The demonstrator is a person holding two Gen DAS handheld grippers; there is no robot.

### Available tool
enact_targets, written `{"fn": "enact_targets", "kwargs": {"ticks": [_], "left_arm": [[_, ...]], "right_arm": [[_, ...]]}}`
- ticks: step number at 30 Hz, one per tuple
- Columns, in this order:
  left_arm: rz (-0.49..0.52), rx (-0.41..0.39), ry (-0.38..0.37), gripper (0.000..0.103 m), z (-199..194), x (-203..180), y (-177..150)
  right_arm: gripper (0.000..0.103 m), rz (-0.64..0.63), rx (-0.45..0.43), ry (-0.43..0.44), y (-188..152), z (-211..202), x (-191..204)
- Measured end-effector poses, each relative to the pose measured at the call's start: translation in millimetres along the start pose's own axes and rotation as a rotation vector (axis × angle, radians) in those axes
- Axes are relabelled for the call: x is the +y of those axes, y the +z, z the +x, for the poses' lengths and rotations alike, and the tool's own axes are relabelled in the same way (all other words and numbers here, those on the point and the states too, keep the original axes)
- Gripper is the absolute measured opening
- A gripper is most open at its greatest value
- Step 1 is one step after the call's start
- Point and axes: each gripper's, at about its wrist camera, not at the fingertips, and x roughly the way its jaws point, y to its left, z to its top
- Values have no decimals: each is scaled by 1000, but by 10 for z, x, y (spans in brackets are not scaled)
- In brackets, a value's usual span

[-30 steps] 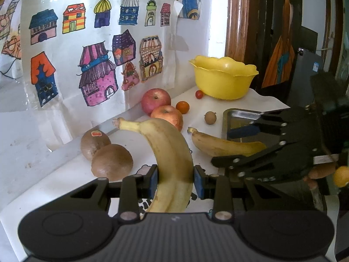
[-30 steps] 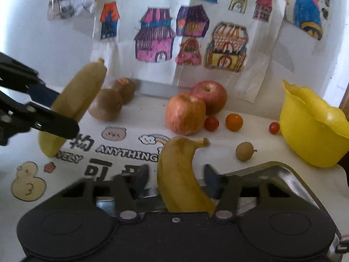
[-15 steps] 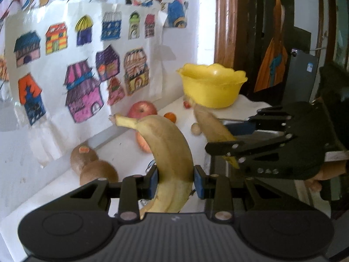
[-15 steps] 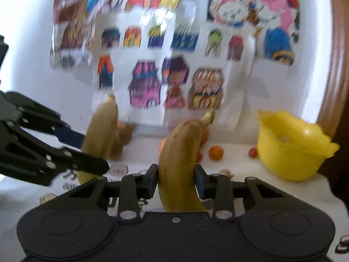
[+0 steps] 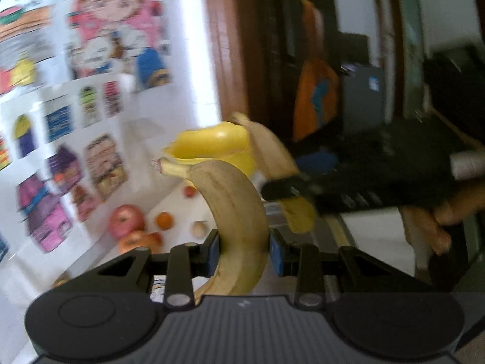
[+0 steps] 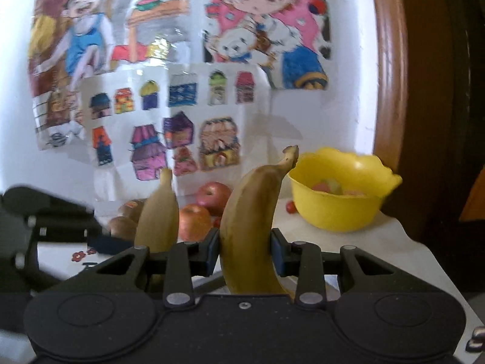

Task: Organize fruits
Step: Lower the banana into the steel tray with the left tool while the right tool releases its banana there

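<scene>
Where apples (image 6: pixel 206 209) lie, yellow bowl (image 6: pixel 336 209) beyond.

The left wrist view is motion-blurred throughout. The lower end of each banana (image 5: pixel 239 221) (image 6: pixel 248 242) drops out of sight behind the tongs' housing. The yellow bowl (image 6: pixel 336 209) beyond the right tongs holds pale pieces too small to name. Kiwis (image 6: pixel 121 226) sit partly hidden behind the other banana (image 6: pixel 159 221).
</scene>
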Motion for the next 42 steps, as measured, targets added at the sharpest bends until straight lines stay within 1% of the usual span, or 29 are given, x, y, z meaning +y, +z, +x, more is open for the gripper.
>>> {"fn": "enact_targets", "kwargs": {"ticks": [4, 8, 9, 11, 15, 17, 20, 26, 28, 31, 32, 33, 34, 35, 36, 38, 40, 41, 42], "left_arm": [[64, 48, -57, 37, 200, -208, -86], [112, 100, -101, 37, 359, -380, -198], [129, 98, -109, 37, 376, -412, -227], [194, 82, -101, 37, 364, -511, -288], [268, 88, -109, 38, 430, -607, -322], [298, 84, -101, 37, 450, -648, -335], [307, 97, -116, 38, 509, -668, -325], [347, 121, -175, 38, 661, -722, -363], [329, 137, -200, 36, 724, -709, -357], [296, 148, -231, 37, 790, -654, -347], [283, 146, -238, 38, 797, -631, -348], [277, 140, -234, 43, 789, -615, -351], [274, 128, -225, 50, 771, -590, -356], [269, 118, -216, 53, 748, -567, -361], [260, 110, -204, 58, 719, -530, -367], [229, 95, -184, 62, 654, -442, -374], [194, 81, -174, 75, 596, -353, -386], [168, 68, -166, 79, 547, -297, -398], [147, 56, -157, 83, 504, -250, -410]], "right_arm": [[37, -3, 57, -21, 9, 126, -113], [37, -7, 99, -18, 14, 301, -208], [37, -10, 108, -17, 20, 341, -220], [37, -15, 124, -15, 23, 413, -249], [37, -23, 154, -16, 34, 539, -313], [37, -34, 175, -22, 37, 603, -350], [37, -60, 187, 13, 67, 662, -382], [37, -192, 228, 46, 74, 792, -273], [37, -247, 234, 47, 54, 831, -212], [38, -274, 238, 51, 16, 886, -159], [38, -280, 236, 50, 2, 898, -142], [39, -277, 232, 54, -7, 900, -131], [39, -268, 223, 63, -13, 886, -126], [41, -259, 208, 76, -14, 861, -117], [46, -258, 198, 83, -7, 834, -100], [54, -276, 191, 90, 1, 772, -47], [54, -287, 189, 85, -1, 698, 0], [55, -289, 186, 83, -1, 652, 19], [59, -289, 178, 78, -3, 601, 35]]}}
